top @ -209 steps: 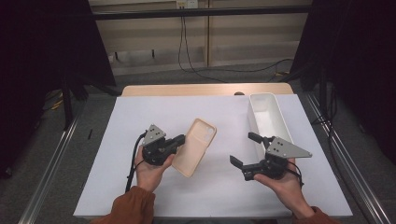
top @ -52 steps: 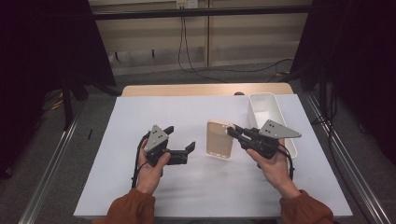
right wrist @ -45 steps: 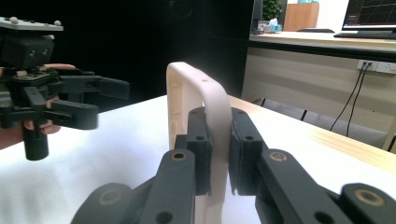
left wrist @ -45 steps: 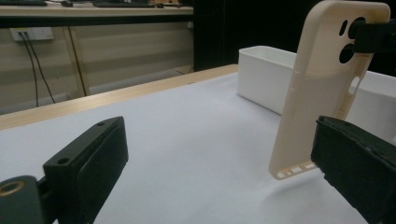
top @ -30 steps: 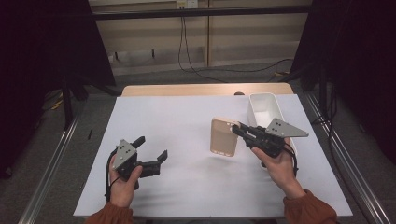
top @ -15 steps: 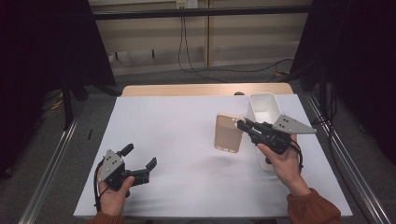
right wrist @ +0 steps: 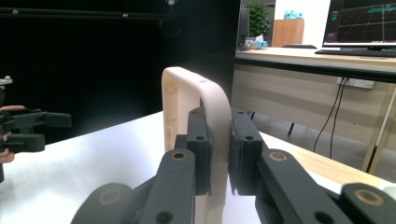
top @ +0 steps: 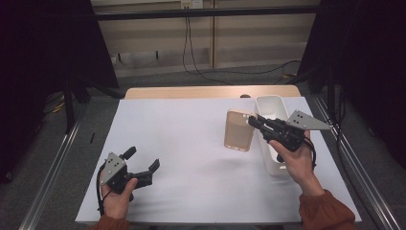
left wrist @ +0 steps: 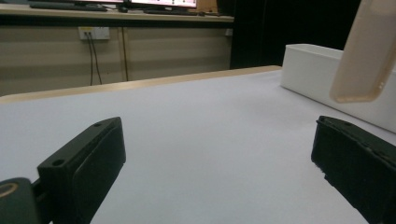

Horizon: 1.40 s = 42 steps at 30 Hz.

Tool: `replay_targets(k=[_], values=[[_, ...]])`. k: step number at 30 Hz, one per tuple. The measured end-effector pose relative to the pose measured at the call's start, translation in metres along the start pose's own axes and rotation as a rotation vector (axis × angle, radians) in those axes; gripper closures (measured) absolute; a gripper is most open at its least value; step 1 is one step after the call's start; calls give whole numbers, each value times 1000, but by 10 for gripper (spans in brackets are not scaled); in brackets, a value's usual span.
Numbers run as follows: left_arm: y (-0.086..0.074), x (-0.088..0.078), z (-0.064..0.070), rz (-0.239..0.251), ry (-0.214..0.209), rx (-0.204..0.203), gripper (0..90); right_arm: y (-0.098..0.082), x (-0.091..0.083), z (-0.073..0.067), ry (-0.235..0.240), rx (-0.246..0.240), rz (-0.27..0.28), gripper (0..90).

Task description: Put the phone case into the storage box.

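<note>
Clamping a beige phone case [top: 239, 130], the right gripper [top: 255, 121] has its two black jaws pressed flat against opposite faces of the case's edge, as the right gripper view shows plainly: the case [right wrist: 196, 121] rises upright between the pads, its rounded corner above them and its hollow inner side turned toward the left of that view. In the high view the case hangs off the tips of the jaws, tilted and lifted clear of the white table sheet [top: 191, 143], with its near edge just beside the long side of the white bin [top: 270, 103]. The hand [top: 299, 163] holding this gripper comes in over the bin's near end, and the grey three-cornered plate sits above the bin.

The left gripper [top: 143, 165] rests low near the front left corner of the sheet, well apart from the case. Its jaws stand wide with nothing between them; the left gripper view looks out between them across bare white sheet to the bin [left wrist: 322, 70] and the lower corner of the case [left wrist: 366, 51] hanging in front of it. Beyond the sheet a strip of wooden tabletop [top: 191, 92] shows at the far edge.
</note>
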State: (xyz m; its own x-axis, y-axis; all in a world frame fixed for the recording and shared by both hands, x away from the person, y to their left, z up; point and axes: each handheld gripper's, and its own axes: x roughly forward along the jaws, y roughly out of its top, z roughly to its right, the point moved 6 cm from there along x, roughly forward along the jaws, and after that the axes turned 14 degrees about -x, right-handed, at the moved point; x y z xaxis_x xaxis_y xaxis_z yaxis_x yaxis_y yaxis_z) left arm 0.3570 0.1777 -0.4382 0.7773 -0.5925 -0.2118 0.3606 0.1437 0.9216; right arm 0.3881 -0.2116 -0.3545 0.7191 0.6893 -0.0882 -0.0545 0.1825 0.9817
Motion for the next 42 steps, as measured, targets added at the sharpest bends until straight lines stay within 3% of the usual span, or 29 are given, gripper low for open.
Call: replay_targets(k=[5,10,12,15,17,31,36,42], values=[[0,4,3,3,-4,-14,30,7,0,7,3,4,15,807],[-1,5,3,-6,-2,0,29,14,-3,16,-4,-3,22,807],[0,4,3,-15,-18,-41,29,17,-5,20,-9,-5,28,807],[2,2,1,1,10,-8,29,23,-8,25,-20,-14,39,807],[3,2,0,3,9,-23,29,27,-10,29,-27,-15,46,808],[0,3,-1,-11,21,5,29,50,-19,57,-89,-43,65,809],[0,4,-1,-19,20,23,30,53,-21,64,-104,-45,64,810],[0,4,-2,-16,21,10,30,51,-24,75,-134,-42,57,810]])
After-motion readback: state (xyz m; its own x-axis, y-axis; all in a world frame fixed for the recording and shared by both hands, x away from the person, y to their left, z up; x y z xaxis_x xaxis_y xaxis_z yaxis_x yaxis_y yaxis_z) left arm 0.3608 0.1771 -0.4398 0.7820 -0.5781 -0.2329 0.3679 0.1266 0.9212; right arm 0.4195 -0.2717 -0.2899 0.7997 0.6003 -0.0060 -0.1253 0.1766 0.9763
